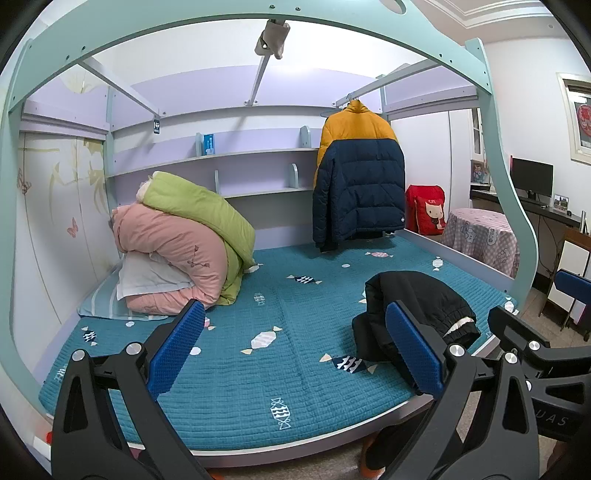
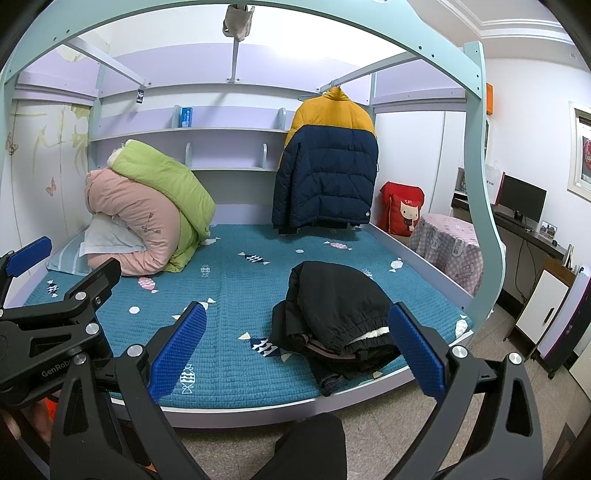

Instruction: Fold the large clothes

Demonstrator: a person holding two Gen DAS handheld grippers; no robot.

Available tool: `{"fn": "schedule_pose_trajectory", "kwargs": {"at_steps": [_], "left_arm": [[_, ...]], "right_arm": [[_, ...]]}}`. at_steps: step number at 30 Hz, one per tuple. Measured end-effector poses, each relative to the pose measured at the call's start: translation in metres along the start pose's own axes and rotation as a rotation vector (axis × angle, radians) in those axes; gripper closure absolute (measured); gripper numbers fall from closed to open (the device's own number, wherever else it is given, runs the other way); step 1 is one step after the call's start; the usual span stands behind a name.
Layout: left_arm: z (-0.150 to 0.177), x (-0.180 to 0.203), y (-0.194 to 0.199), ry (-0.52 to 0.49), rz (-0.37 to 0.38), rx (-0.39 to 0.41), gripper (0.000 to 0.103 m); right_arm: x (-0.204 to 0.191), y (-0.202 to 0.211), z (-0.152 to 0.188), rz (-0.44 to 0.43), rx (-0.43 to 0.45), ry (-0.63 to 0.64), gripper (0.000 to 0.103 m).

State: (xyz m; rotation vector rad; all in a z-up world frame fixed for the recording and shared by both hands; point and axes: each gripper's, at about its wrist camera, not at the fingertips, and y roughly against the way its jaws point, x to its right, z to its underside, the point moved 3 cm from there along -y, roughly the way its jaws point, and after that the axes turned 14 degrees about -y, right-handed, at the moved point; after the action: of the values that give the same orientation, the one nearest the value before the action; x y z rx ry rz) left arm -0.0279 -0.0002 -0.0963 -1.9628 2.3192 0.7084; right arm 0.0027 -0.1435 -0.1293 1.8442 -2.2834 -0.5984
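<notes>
A yellow and navy puffer jacket (image 1: 356, 173) hangs on a hanger from the bed frame's rail at the far side; it also shows in the right wrist view (image 2: 327, 166). A pile of folded black clothes (image 1: 413, 314) lies on the teal mattress (image 1: 258, 369) near its front right edge, also in the right wrist view (image 2: 336, 314). My left gripper (image 1: 299, 347) is open and empty, held before the bed's front edge. My right gripper (image 2: 295, 347) is open and empty, just in front of the black pile. The left gripper also shows at the left in the right wrist view (image 2: 62, 269).
Rolled pink and green quilts (image 1: 184, 240) with a pillow are stacked at the bed's left rear. A red cushion (image 1: 428, 214) and a table under a pink checked cloth (image 1: 480, 236) stand right of the bed. A desk with a monitor (image 1: 532, 177) is at far right. The pale green bed frame (image 1: 240, 14) arches overhead.
</notes>
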Motion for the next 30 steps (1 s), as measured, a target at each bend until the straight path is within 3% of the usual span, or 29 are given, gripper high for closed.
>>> {"fn": "schedule_pose_trajectory", "kwargs": {"at_steps": [30], "left_arm": [[-0.004, 0.005, -0.007, 0.011, -0.010, 0.000, 0.005]], "right_arm": [[-0.015, -0.008, 0.007, -0.002, -0.003, -0.012, 0.008]]}}
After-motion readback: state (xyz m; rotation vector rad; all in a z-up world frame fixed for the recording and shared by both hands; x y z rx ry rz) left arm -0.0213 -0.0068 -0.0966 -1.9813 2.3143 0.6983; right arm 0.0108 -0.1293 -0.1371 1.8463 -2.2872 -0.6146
